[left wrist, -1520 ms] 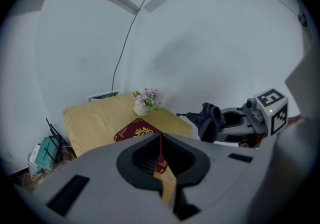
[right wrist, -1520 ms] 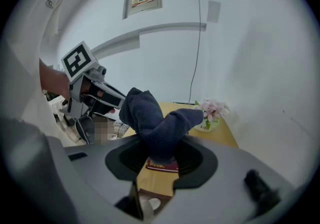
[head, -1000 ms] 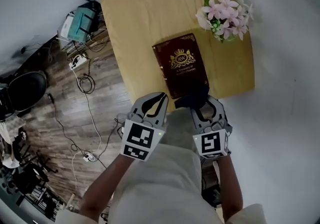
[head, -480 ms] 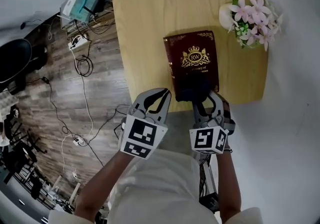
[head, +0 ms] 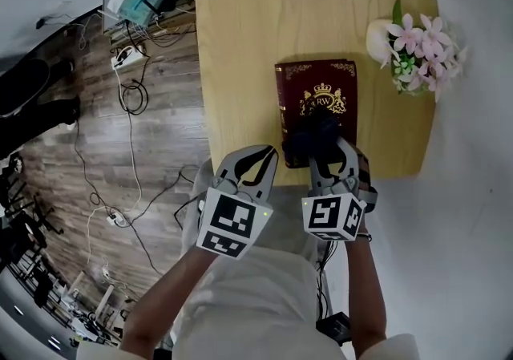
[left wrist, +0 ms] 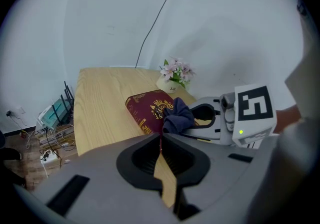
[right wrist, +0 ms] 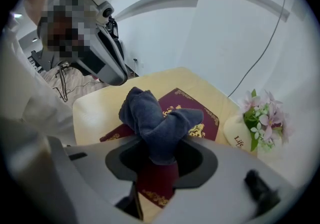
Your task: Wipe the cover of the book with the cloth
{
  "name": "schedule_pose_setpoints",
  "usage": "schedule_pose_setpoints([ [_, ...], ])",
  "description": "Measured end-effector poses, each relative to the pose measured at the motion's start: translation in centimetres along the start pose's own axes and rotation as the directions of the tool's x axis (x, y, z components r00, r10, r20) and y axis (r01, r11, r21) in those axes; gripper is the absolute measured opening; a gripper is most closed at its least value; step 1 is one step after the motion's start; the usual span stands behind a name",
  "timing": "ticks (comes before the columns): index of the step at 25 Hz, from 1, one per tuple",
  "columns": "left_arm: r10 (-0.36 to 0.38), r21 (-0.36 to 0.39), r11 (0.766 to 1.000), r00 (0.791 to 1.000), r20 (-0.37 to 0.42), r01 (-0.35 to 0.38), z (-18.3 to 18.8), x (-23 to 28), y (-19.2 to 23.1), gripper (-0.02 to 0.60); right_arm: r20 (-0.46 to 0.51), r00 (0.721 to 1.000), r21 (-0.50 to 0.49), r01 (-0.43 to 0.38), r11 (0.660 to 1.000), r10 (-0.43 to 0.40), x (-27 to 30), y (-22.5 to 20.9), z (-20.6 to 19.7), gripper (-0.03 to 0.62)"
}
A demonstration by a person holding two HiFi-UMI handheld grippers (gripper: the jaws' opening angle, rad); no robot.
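A maroon book point(head: 314, 86) with a gold crest lies flat on the wooden table point(head: 240, 46). My right gripper point(head: 325, 147) is shut on a bunched dark blue cloth point(head: 311, 132), which rests on the near half of the cover, just below the crest. In the right gripper view the cloth point(right wrist: 156, 120) sticks out between the jaws above the book point(right wrist: 200, 115). My left gripper point(head: 263, 156) hovers at the table's near edge, left of the book, jaws shut and holding nothing. The left gripper view shows the book point(left wrist: 145, 111) and cloth point(left wrist: 177, 115) ahead.
A white vase of pink flowers point(head: 417, 46) stands at the book's far right corner, close to the table's right edge. Left of the table, cables and a power strip point(head: 124, 54) lie on the wooden floor. The table's left half is bare wood.
My right gripper has carried the cloth from the book's near edge farther onto the cover, toward the crest. The left gripper has stayed by the table's near edge.
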State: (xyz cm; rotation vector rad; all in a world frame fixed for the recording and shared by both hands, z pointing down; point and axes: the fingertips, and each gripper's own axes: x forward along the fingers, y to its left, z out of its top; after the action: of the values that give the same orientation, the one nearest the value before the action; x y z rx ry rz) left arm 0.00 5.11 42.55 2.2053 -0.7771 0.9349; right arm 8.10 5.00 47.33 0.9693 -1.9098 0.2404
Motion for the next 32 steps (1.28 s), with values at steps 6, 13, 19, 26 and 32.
schedule_pose_setpoints([
  [6, 0.01, -0.018, 1.0, 1.0, 0.005, -0.01, 0.2, -0.2, 0.6, 0.022, 0.006, 1.0, -0.011, 0.02, 1.0, -0.02, 1.4, -2.6, 1.4, 0.149],
  [13, 0.022, -0.036, 0.999, 1.0, 0.005, -0.022, 0.2, -0.2, 1.8, 0.021, 0.035, 0.999, -0.022, 0.03, 0.999, -0.029, 3.2, -4.6, 3.9, 0.149],
  [19, 0.021, -0.045, 0.999, 1.0, 0.0, -0.021, 0.2, -0.1, 2.2, 0.021, 0.056, 0.997, -0.017, 0.06, 0.998, -0.059, 4.8, -6.4, 6.1, 0.149],
  [26, 0.026, -0.036, 0.999, 1.0, -0.002, -0.026, 0.3, -0.7, 2.6, 0.023, 0.037, 0.994, 0.019, 0.101, 0.995, -0.102, 5.5, -9.0, 6.3, 0.152],
  [32, 0.025, -0.028, 0.999, 1.0, -0.001, -0.025, 0.5, -0.5, 2.7, 0.022, 0.012, 0.99, 0.05, 0.139, 0.989, -0.14, 5.3, -11.2, 4.8, 0.152],
])
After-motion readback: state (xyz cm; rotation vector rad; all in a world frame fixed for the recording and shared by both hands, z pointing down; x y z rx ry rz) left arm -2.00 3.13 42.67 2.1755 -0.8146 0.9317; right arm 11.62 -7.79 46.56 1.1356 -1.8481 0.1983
